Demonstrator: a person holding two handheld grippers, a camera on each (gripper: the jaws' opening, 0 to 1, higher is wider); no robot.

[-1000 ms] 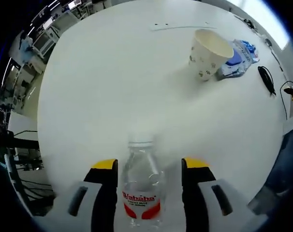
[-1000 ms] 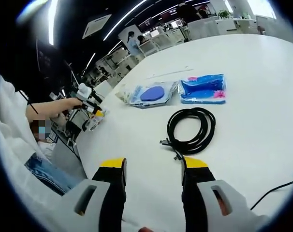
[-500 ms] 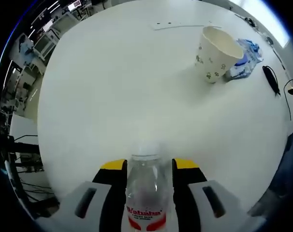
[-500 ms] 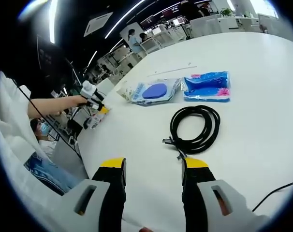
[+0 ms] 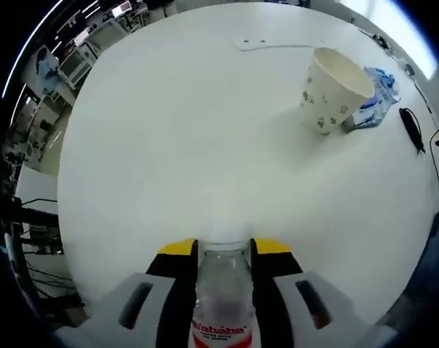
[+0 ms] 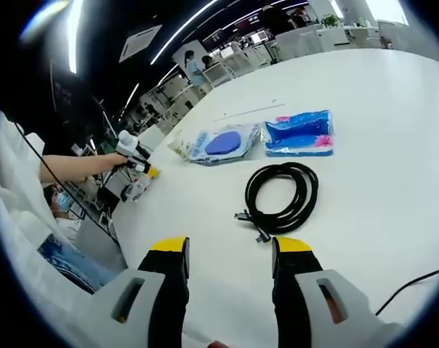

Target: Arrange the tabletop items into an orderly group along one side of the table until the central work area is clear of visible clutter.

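A clear plastic water bottle [image 5: 222, 293] with a red and white label stands between the jaws of my left gripper [image 5: 224, 248], which is shut on it, both yellow-tipped fingers against its sides. A paper cup [image 5: 334, 88] with small dark prints stands far off at the upper right of the left gripper view. My right gripper [image 6: 230, 251] is open over bare table with nothing between its fingers. Just beyond it lies a coiled black cable [image 6: 280, 196]. Farther back lie a clear pouch holding a blue disc [image 6: 219, 143] and a blue packet [image 6: 300, 133].
The white round table [image 5: 176, 138] is broad and bare to the left of the cup. A blue packet [image 5: 375, 101] lies behind the cup, with a black cable [image 5: 411, 125] near the rim. A thin black cord [image 6: 415, 285] runs at lower right. A person's arm [image 6: 78, 165] reaches in at left.
The left jaws have shut onto the water bottle, which sat loose between them a second ago. The right gripper stays open; its view has only shifted slightly.
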